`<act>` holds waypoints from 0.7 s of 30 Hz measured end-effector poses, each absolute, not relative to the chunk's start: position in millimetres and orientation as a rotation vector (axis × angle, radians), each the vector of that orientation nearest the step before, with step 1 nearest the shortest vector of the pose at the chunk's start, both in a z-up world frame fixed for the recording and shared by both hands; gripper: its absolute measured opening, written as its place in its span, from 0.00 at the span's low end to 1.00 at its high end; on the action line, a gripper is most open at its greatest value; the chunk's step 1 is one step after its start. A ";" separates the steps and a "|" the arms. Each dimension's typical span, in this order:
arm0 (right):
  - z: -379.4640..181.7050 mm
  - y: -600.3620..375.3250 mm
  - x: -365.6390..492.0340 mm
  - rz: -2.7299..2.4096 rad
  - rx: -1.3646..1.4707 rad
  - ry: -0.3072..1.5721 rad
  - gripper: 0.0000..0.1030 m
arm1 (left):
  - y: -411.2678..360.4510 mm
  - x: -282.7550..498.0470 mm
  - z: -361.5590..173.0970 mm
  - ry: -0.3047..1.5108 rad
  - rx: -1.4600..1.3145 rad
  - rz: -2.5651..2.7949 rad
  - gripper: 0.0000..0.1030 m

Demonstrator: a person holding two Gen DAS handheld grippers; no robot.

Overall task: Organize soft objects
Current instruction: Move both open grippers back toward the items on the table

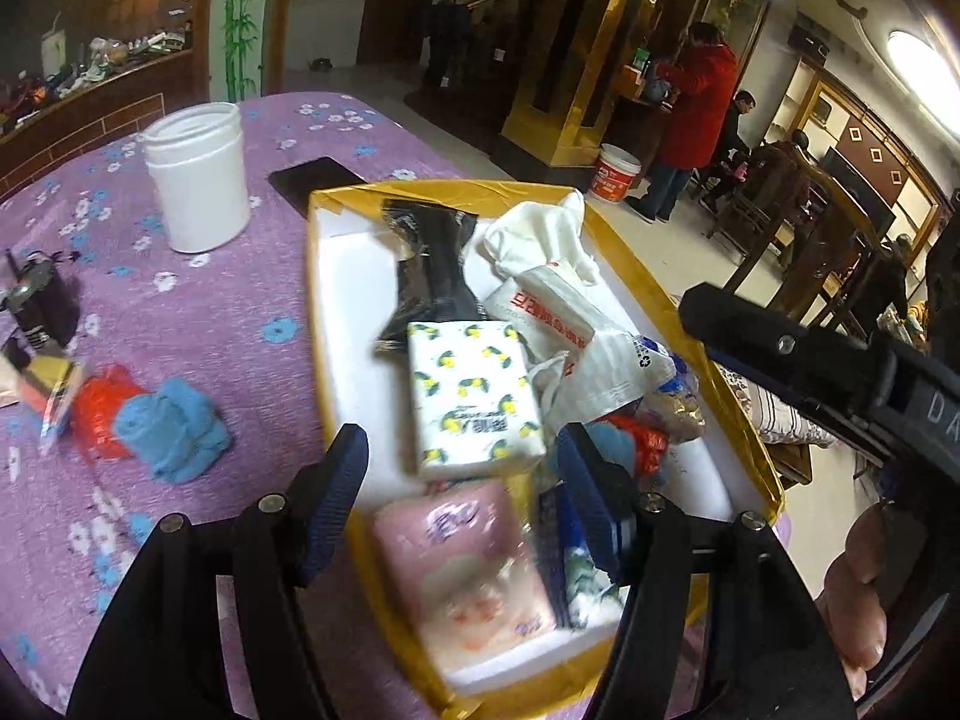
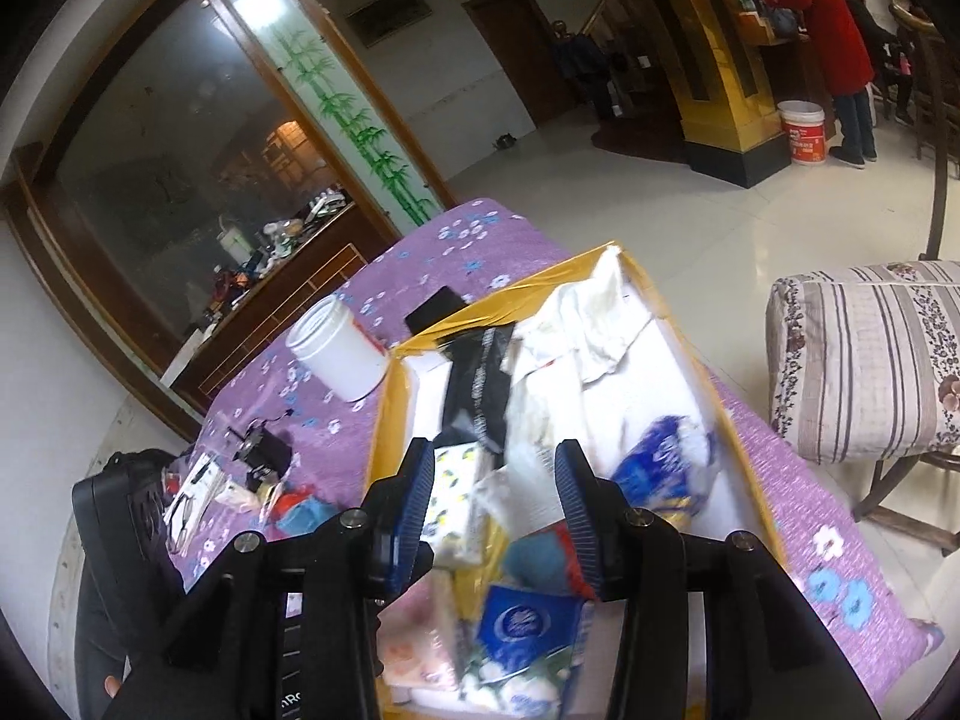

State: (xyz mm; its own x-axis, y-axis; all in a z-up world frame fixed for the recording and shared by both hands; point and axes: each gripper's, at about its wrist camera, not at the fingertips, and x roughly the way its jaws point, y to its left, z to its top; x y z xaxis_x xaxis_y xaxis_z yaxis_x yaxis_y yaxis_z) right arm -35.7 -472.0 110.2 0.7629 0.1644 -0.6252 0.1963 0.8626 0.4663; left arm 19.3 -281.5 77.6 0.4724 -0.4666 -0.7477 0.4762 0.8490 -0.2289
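Note:
A white box with yellow-taped rim (image 1: 313, 252) (image 2: 384, 414) sits on the purple flowered table. In it lie a lemon-print tissue pack (image 1: 474, 399) (image 2: 450, 480), a pink tissue pack (image 1: 474, 576), a black bag (image 1: 429, 258) (image 2: 477, 384), white bags and cloths (image 1: 552, 300) (image 2: 594, 324), and a blue tissue pack (image 2: 522, 624). My left gripper (image 1: 462, 504) is open and empty above the box's near end. My right gripper (image 2: 495, 507) is open and empty above the box. A blue cloth (image 1: 171, 429) and a red bag (image 1: 102, 408) lie on the table left of the box.
A white open jar (image 1: 195, 177) (image 2: 342, 354) and a black phone (image 1: 315, 183) stand behind the box. Small dark gadgets and packets (image 1: 42, 324) (image 2: 258, 450) lie at the table's left. A striped cushioned chair (image 2: 864, 354) stands right of the table. People stand far back.

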 end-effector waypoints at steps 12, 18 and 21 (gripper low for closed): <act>119.1 -400.4 -31.3 0.078 0.467 0.735 0.44 | -211.8 11.7 86.0 0.874 -0.013 -0.508 0.63; 111.8 -355.3 -19.4 0.134 0.416 0.779 0.44 | -153.4 23.0 87.5 0.861 -0.053 -0.433 0.63; 102.9 -335.4 -10.0 0.153 0.392 0.813 0.44 | -118.5 34.2 89.5 0.846 -0.075 -0.370 0.63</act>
